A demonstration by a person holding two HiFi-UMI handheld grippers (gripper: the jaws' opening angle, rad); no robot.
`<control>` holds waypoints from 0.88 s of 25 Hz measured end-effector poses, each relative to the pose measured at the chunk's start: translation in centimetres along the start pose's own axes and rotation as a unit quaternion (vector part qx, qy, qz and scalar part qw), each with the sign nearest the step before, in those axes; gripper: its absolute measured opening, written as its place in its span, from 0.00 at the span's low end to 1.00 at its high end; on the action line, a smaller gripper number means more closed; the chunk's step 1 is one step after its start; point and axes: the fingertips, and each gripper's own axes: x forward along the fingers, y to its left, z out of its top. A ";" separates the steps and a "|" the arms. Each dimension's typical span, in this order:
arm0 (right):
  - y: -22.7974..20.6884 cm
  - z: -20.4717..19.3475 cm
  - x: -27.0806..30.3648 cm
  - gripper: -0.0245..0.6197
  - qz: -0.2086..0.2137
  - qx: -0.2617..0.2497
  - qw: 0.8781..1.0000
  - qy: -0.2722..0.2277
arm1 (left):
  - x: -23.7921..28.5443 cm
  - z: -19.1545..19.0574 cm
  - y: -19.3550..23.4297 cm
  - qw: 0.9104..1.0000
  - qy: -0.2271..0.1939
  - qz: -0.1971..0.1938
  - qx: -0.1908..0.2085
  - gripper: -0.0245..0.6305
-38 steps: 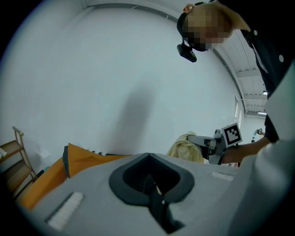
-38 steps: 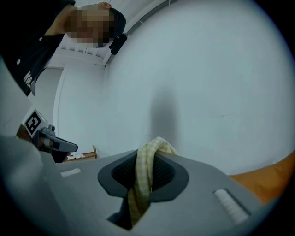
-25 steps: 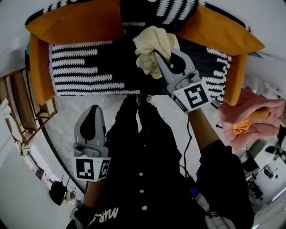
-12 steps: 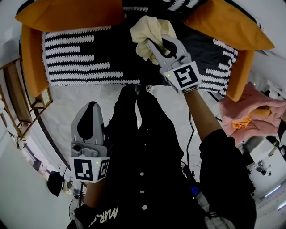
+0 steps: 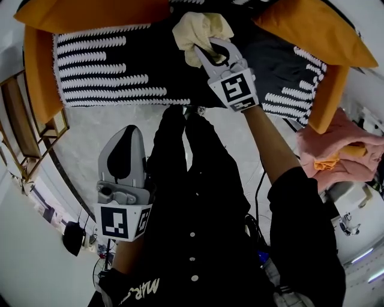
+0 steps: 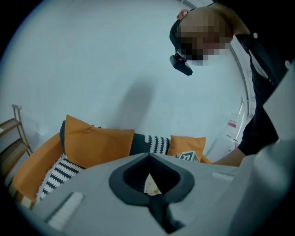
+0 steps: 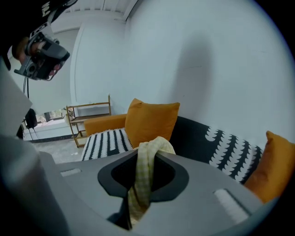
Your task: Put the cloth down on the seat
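A pale yellow cloth [image 5: 201, 29] hangs bunched from my right gripper [image 5: 205, 49], which is shut on it above the sofa seat [image 5: 108, 72], a black cover with white pattern. In the right gripper view the cloth [image 7: 144, 177] runs down between the closed jaws of that gripper [image 7: 155, 154], with the striped seat [image 7: 103, 140] beyond. My left gripper [image 5: 132, 131] is held low by the person's body, off the sofa, shut with nothing in it. Seen from the left gripper view, its tips [image 6: 148, 156] meet, and a bit of the cloth [image 6: 150, 185] shows far off.
Orange cushions [image 5: 84, 13] [image 5: 312, 36] line the sofa's back, and orange arms [image 5: 36, 78] close its ends. A pile of pink fabric [image 5: 339, 150] lies at the right. A wooden shelf [image 5: 18, 126] stands left of the sofa. Grey floor lies in front.
My right gripper has gone down and farther over the seat, carrying the cloth and rolling a little. The left gripper has sunk slightly.
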 end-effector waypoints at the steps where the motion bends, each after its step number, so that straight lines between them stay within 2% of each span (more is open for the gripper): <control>1: 0.2 -0.4 0.5 0.16 -0.001 -0.008 1.000 0.009 | 0.1 -0.1 0.1 1.000 0.002 -0.001 0.000 0.04; 12: 1.3 -6.9 4.4 0.16 0.011 -0.074 0.991 0.116 | 0.6 -1.6 0.2 1.000 0.017 -0.010 0.000 0.04; 18: 1.5 -7.8 4.7 0.17 0.018 -0.036 0.991 0.126 | 0.4 -1.8 0.7 1.000 0.018 -0.008 -0.006 0.04; 22: 1.6 -7.7 4.7 0.30 0.035 -0.004 0.991 0.129 | 0.3 -1.6 0.7 1.000 0.019 -0.008 -0.003 0.04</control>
